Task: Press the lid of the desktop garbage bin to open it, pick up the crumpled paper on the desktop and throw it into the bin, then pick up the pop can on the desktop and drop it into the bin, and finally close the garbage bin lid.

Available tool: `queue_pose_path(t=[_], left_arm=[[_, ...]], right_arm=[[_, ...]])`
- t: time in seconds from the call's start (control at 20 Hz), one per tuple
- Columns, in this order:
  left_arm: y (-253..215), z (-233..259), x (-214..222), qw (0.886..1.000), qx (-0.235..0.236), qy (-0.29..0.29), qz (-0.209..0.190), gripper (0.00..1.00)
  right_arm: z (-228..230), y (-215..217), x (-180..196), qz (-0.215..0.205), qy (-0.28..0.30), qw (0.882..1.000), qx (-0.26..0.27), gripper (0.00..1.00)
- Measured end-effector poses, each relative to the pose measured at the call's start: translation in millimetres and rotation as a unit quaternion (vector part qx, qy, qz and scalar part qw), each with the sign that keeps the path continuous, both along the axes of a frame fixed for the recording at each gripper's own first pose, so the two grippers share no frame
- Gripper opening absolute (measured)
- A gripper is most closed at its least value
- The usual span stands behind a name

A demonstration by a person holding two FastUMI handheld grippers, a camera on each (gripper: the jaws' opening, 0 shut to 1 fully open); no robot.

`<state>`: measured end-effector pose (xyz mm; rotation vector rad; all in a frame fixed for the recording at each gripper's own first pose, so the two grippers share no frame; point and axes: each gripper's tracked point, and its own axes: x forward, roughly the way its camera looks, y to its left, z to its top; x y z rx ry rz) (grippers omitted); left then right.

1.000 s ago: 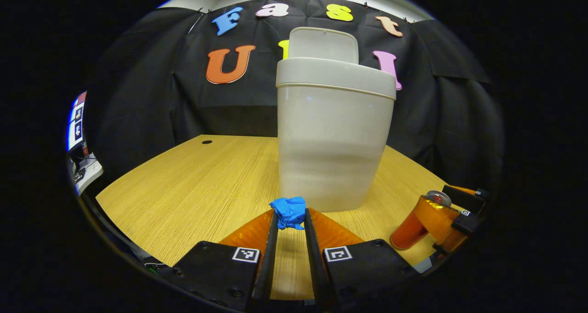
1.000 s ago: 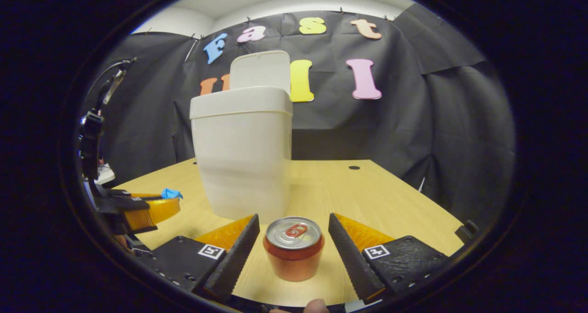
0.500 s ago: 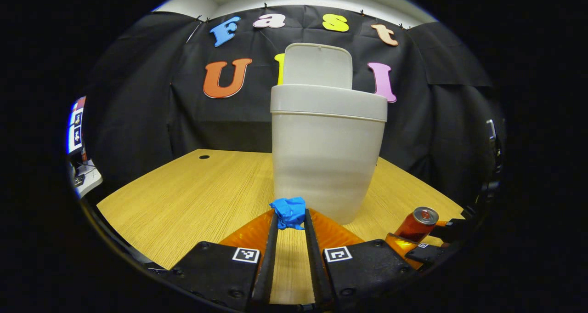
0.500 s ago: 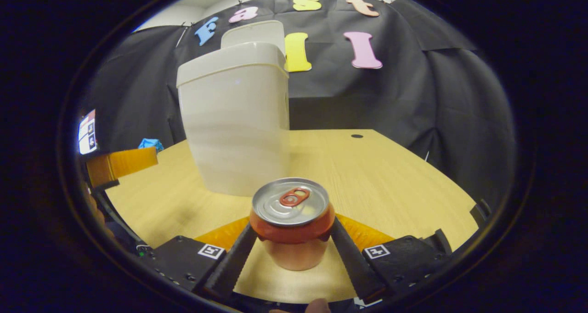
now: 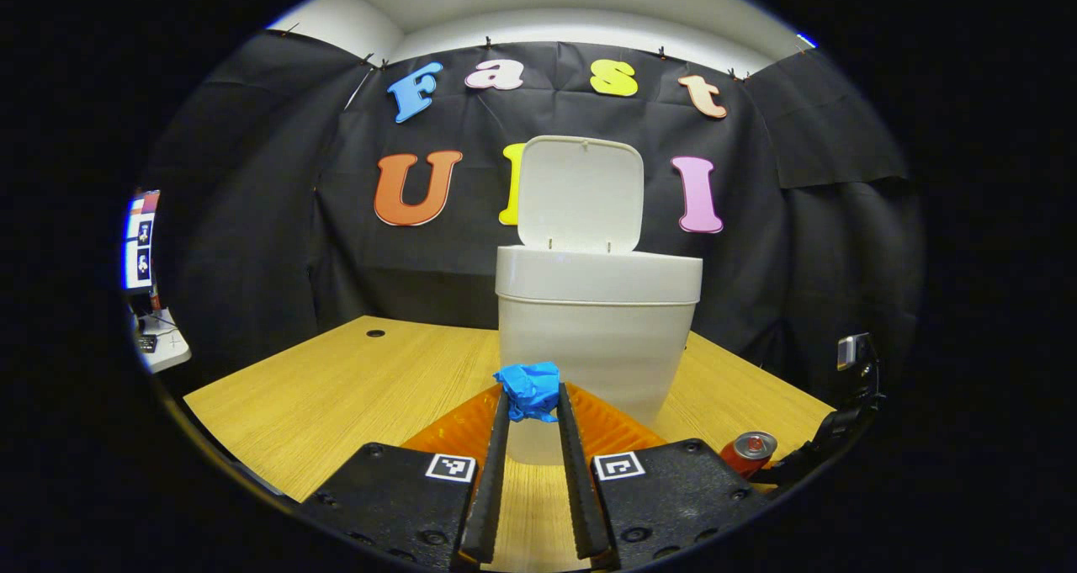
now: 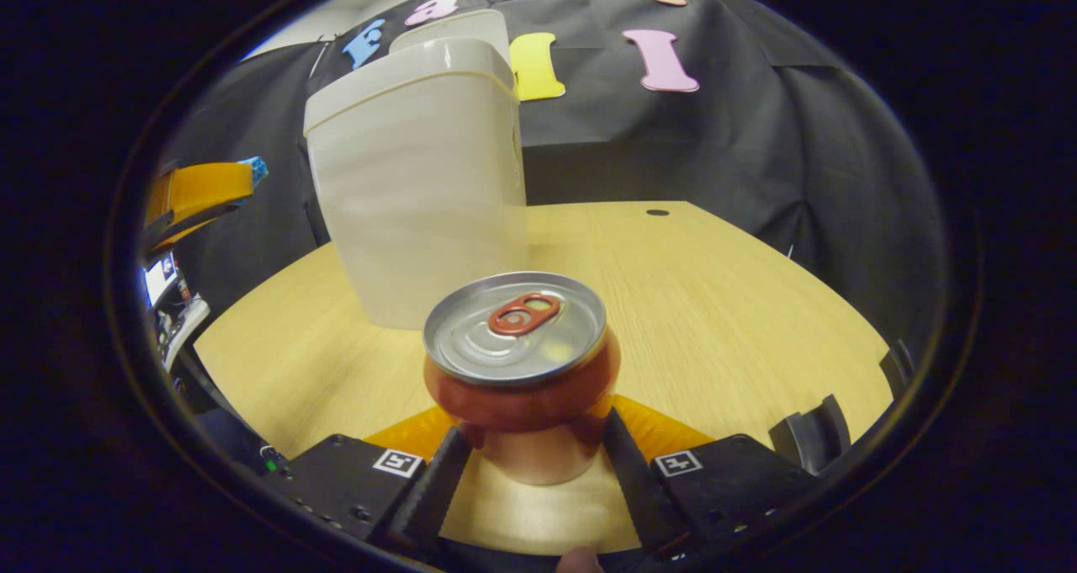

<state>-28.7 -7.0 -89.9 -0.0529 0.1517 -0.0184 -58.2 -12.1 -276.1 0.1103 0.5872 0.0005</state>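
Blue crumpled paper clamped at the tip of my left gripper | bin straight ahead, mouth above the paper, lid upright | my right gripper closed on the upright pop can, bin ahead-left | paper drops first, I judge.

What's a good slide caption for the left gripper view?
Left tongs shut on crumpled blue paper, facing the white bin with its lid raised.
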Motion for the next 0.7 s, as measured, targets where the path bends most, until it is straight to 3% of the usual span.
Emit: queue_pose_path(t=[0.15, 0.4, 0.7], left_arm=[[0.9, 27.4, 7.7, 1.0, -0.009, -0.024, -0.005, 0.37], [8.2, 97.5, 23.9, 0.995, 0.009, -0.096, -0.002, 0.37], [4.0, 134.6, 52.7, 0.992, 0.01, -0.126, -0.011, 0.4]], right_arm=[[17.9, -1.8, 1.5, 0.005, -0.034, 0.999, -0.007, 0.81], [43.3, -7.2, 11.6, 0.011, -0.079, 0.997, -0.012, 0.82], [58.0, -35.7, 7.6, -0.002, -0.106, 0.994, -0.012, 0.81]])
